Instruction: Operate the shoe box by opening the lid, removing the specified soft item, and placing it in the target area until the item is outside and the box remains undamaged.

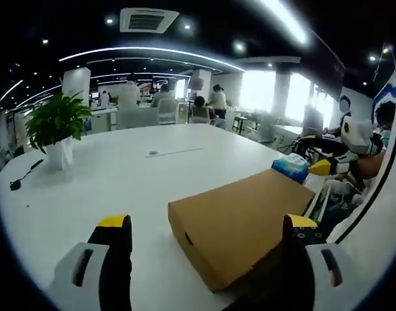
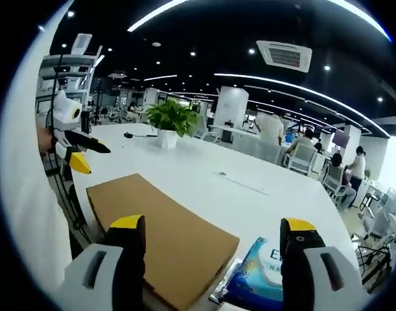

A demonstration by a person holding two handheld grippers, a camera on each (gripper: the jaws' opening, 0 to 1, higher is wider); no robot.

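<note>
In the left gripper view, the left gripper (image 1: 207, 233) hangs above the white table (image 1: 107, 175) with its jaws spread wide and nothing between them. The shoe box (image 1: 240, 220) lies just ahead, toward the right jaw, whose yellow-tipped finger overlaps the box's near right corner in the picture (contact there cannot be told). The box is plain brown cardboard, flat and low, its lid closed, with a small slot in the front side wall. Past its far corner sits a blue tissue pack (image 1: 290, 167), and further right the other gripper (image 1: 337, 155) comes into the picture, white with a yellow tip. On the far left of the table stands a potted plant (image 1: 55, 126) in a white pot.

In the right gripper view, the right gripper (image 2: 210, 253) is likewise released, jaws well apart and empty. The shoe box (image 2: 162, 230) lies below and ahead, mostly toward the left jaw, lid shut and its brown top unmarked. The tissue pack (image 2: 266, 272) lies just beside the box's right end, between the jaws. The left gripper (image 2: 71, 139) shows at the left edge.
</note>
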